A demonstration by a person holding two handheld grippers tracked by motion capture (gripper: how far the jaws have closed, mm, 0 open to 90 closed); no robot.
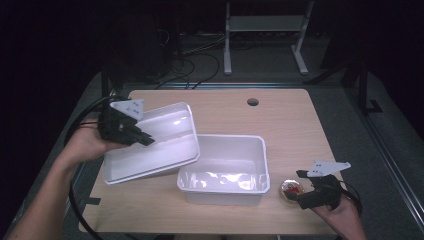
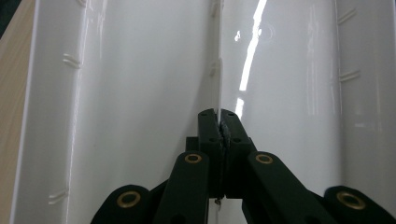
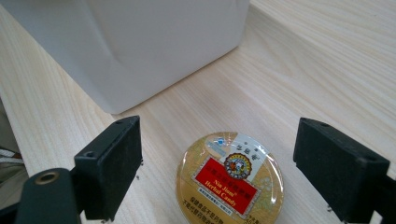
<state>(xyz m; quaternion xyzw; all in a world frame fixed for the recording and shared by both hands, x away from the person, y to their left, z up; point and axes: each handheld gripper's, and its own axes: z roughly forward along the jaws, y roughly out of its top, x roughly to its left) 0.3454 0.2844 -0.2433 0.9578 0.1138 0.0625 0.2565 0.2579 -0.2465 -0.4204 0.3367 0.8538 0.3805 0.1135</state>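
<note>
Two grippers are in use, one per hand. High view: my left gripper point(image 1: 131, 131) holds the white lid point(image 1: 152, 142) by its near-left edge, lifted and tilted above the left part of the tabletop point(image 1: 290, 125). The lid's right edge overlaps the rim of the open white bin point(image 1: 224, 170), which stands on the tabletop at centre front. My right gripper point(image 1: 303, 192) sits low at the front right, just beside the round candy tin point(image 1: 291, 188), which lies flat on the tabletop close to the bin's right wall.

Left gripper view: my fingers point(image 2: 208, 125) are clamped together on the thin edge of the lid point(image 2: 140, 93), which runs straight up from between them (glossy white plastic on both sides of the seam). A strip of tabletop point(image 2: 11, 93) is visible at the left.

Right gripper view: my fingers point(image 3: 116, 163) stand wide apart, gripping nothing. The candy tin point(image 3: 229, 179), gold with a red label reading "Herbal Candy", lies between them, touching neither finger. The bin's corner point(image 3: 140, 46) stands behind it on the tabletop point(image 3: 303, 70).
</note>
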